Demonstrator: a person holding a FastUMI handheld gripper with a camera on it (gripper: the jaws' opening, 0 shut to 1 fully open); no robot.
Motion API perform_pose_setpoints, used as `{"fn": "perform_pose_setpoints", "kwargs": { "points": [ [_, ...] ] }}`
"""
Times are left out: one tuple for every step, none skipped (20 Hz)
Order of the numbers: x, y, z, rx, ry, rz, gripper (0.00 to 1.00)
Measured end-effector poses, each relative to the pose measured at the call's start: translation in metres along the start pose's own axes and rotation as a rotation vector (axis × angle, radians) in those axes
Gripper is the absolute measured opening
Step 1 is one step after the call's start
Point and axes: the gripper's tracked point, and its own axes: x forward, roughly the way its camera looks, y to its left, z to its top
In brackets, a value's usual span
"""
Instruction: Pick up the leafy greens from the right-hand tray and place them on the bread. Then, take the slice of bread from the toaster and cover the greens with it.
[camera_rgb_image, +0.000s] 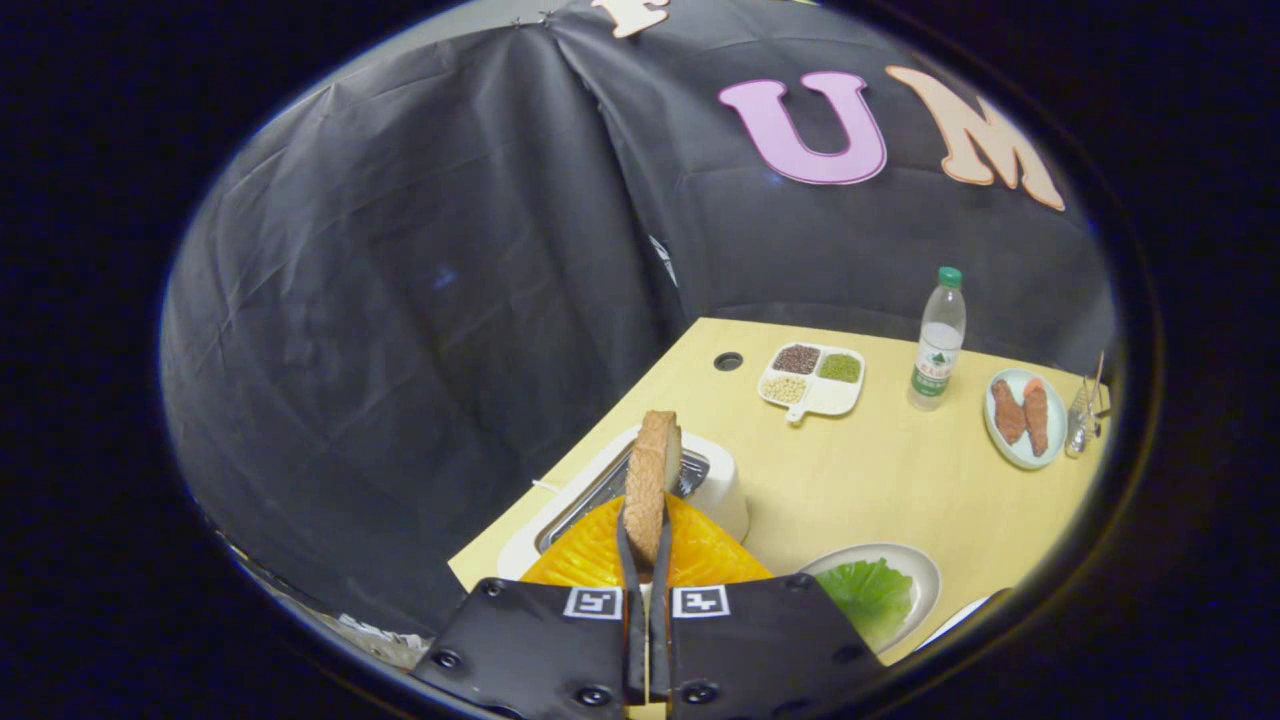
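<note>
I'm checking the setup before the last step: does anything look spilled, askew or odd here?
Nothing stands out. The tongs are shut on the bread slice, held upright above the toaster. The leafy greens lie flat on their plate; the water bottle stands upright.

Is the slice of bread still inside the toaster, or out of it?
Out: the gripper is shut on the bread slice, held upright above the toaster slot.

The tongs (645, 560) were clamped on a bread slice (652, 480), holding it upright above the toaster (720, 490). Just beside them on the worktop (880, 480), a plate (925, 575) carried leafy greens (868, 592).
</note>
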Motion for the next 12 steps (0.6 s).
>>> {"fn": "perform_pose_setpoints", "kwargs": {
  "points": [
    [-0.003, -0.002, 0.002, 0.007, -0.008, -0.004, 0.05],
    [-0.007, -0.006, 0.003, 0.006, -0.017, -0.011, 0.05],
    [-0.010, -0.009, 0.005, 0.009, -0.021, -0.014, 0.05],
    [-0.014, -0.010, 0.006, 0.013, -0.028, -0.017, 0.05],
    [-0.018, -0.013, 0.008, 0.017, -0.035, -0.020, 0.05],
    [-0.021, -0.018, 0.010, 0.018, -0.043, -0.029, 0.04],
    [-0.025, -0.023, 0.011, 0.012, -0.046, -0.041, 0.04],
    [-0.028, -0.031, 0.010, 0.004, -0.045, -0.055, 0.04],
    [-0.031, -0.035, 0.007, 0.005, -0.039, -0.060, 0.04],
    [-0.034, -0.039, 0.003, 0.010, -0.033, -0.066, 0.04],
    [-0.036, -0.044, 0.000, 0.013, -0.026, -0.076, 0.04],
    [-0.036, -0.050, -0.003, 0.014, -0.018, -0.085, 0.04]
  ]
}}
